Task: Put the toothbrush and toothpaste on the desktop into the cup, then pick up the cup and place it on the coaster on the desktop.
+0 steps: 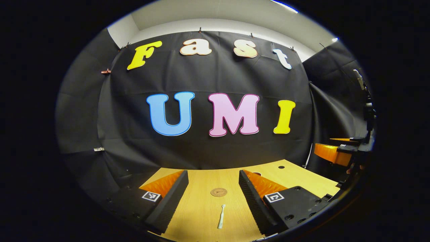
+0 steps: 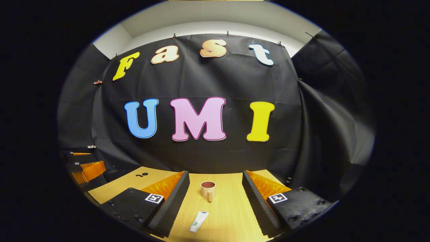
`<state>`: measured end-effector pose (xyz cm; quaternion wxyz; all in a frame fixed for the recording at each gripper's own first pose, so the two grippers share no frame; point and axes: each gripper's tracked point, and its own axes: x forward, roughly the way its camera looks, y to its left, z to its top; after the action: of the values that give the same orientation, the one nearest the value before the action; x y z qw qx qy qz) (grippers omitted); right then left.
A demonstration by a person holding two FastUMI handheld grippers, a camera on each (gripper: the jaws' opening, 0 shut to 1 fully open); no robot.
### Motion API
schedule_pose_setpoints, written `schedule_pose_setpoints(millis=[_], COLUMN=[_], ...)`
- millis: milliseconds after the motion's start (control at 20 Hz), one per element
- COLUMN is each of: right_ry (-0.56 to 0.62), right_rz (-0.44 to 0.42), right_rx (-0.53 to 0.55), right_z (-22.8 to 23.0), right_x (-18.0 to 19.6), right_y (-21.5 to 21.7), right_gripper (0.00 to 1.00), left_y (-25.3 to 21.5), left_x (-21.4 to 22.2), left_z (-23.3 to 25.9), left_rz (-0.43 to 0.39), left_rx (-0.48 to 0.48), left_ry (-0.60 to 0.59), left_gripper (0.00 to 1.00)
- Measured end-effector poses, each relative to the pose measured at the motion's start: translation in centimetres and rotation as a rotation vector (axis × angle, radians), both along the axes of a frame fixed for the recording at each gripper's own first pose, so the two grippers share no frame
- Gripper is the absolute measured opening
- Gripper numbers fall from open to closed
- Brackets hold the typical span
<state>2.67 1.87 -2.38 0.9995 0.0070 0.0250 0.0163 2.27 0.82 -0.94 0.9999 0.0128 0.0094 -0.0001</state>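
L gripper (image 1: 213,201) wide open, empty; brush (image 1: 221,216) lies just ahead, coaster (image 1: 218,192) beyond. R gripper (image 2: 215,201) open, empty; paste (image 2: 199,222) near, cup (image 2: 208,190) farther. Best: lower straight, pinch brush mid-handle w/ fingers across it.

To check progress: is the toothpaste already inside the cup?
No, the toothpaste lies flat on the desktop, apart from the cup.

a matt wood-grain desktop (image 2: 225,215), a smooth plastic-looking toothbrush (image 1: 221,216) and a glossy toothpaste (image 2: 198,222) tube were seen.
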Motion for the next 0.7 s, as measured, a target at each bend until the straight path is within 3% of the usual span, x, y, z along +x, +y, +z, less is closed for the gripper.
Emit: schedule_pose_setpoints(millis=[300,700], right_ry=[0.068,0.308], right_rz=[0.022,0.102], right_rx=[0.009,0.017], right_z=[-2.2,-9.6], right_x=[1.1,3.9], right_y=[1.2,3.9], right_gripper=[0.97,0.97], left_y=[0.7,2.9], left_x=[0.5,0.5], left_z=[-0.6,-2.5], left_rz=[0.006,0.055], left_rx=[-0.005,-0.028], left_ry=[0.014,0.047], left_gripper=[0.97,0.97])
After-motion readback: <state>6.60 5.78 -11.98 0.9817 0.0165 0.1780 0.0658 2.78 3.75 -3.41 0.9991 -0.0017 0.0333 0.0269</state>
